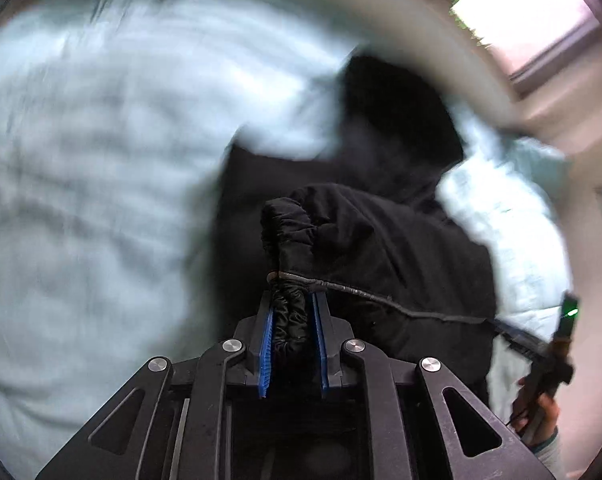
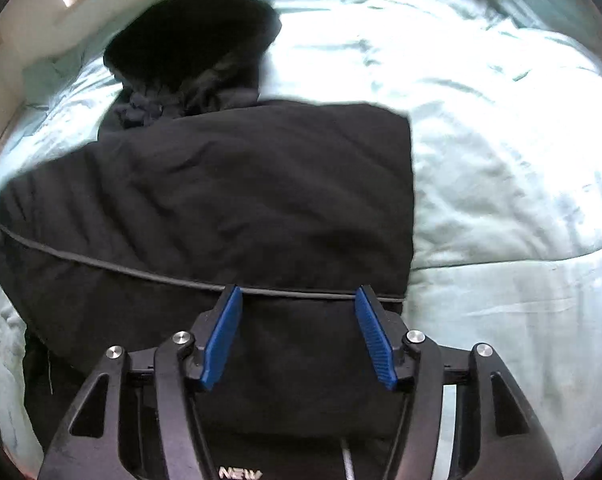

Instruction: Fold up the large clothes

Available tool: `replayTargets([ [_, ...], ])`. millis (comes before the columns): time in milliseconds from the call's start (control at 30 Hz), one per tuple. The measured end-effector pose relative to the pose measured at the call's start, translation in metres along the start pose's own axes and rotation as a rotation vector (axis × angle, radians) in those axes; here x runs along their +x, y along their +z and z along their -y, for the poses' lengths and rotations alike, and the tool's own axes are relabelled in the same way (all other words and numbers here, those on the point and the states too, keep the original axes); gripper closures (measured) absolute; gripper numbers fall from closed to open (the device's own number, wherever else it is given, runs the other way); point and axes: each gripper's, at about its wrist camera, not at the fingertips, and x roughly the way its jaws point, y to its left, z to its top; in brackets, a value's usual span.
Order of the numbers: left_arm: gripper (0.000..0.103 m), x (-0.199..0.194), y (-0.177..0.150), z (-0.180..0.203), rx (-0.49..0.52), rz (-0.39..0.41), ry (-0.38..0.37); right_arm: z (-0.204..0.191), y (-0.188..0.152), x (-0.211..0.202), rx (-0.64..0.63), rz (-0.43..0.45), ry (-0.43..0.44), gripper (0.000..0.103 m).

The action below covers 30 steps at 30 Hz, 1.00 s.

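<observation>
A black padded jacket (image 2: pixel 241 184) lies folded on a pale green bed cover (image 2: pixel 501 120), its hood (image 2: pixel 189 40) at the far end. In the left wrist view my left gripper (image 1: pixel 293 300) is shut on a gathered elastic edge (image 1: pixel 287 220) of the jacket (image 1: pixel 381 240), and the bunched fabric fills the gap between the blue pads. A grey seam (image 1: pixel 401 308) runs off to the right from the grip. My right gripper (image 2: pixel 299 292) stands open just above the jacket's near part, its tips by a grey seam (image 2: pixel 141 268), with nothing pinched.
The pale green cover (image 1: pixel 101 160) spreads wide to the left of the jacket. A white bed frame (image 1: pixel 441 40) and a bright window (image 1: pixel 533 12) lie beyond. At the right edge a hand (image 1: pixel 541 412) holds the other gripper (image 1: pixel 557 344).
</observation>
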Motion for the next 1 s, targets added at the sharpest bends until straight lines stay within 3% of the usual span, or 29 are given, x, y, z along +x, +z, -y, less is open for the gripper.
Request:
replayTargets([
  [67, 0.085, 0.033, -0.011, -0.011, -0.005, -0.076, 0.048, -0.008, -0.003, 0.021, -0.03, -0.025, -0.033, 0.037],
  [133, 0.081, 0.045, -0.014, -0.011, 0.016, -0.08, 0.073, -0.024, -0.005, 0.045, -0.109, -0.051, -0.139, 0.035],
  [267, 0.079, 0.035, -0.011, -0.001, 0.051, -0.066, 0.098, -0.031, -0.009, 0.049, -0.165, -0.036, -0.186, 0.035],
  [333, 0.07, 0.013, -0.007, 0.004, 0.056, -0.016, 0.087, -0.029, -0.006, 0.043, -0.167, -0.06, -0.17, 0.035],
  [433, 0.069, -0.027, -0.003, 0.019, 0.088, 0.115, 0.116, -0.027, 0.005, 0.014, -0.153, -0.026, -0.127, 0.036],
  [533, 0.068, -0.044, 0.01, 0.033, 0.075, 0.174, 0.025, -0.03, 0.025, -0.009, -0.135, 0.07, -0.096, 0.036],
  [600, 0.067, -0.036, 0.016, 0.045, 0.093, 0.161, -0.032, -0.031, 0.038, -0.006, -0.114, 0.083, -0.09, 0.036],
  [667, 0.067, -0.009, 0.02, 0.068, 0.144, 0.121, -0.02, -0.033, 0.056, 0.016, -0.089, 0.071, -0.105, 0.036],
  [767, 0.067, 0.05, 0.025, 0.076, 0.163, 0.029, 0.081, -0.025, 0.068, 0.065, -0.055, -0.029, -0.143, 0.036],
  [800, 0.077, 0.071, 0.027, 0.067, 0.138, -0.008, 0.135, -0.021, 0.068, 0.075, -0.037, -0.042, -0.129, 0.036],
  [900, 0.087, 0.082, 0.03, 0.039, 0.026, -0.018, 0.05, -0.014, 0.068, 0.077, -0.021, -0.031, -0.098, 0.037],
  [1000, 0.087, 0.071, 0.032, 0.038, 0.044, -0.035, 0.015, -0.004, 0.066, 0.072, -0.047, -0.018, -0.071, 0.035],
])
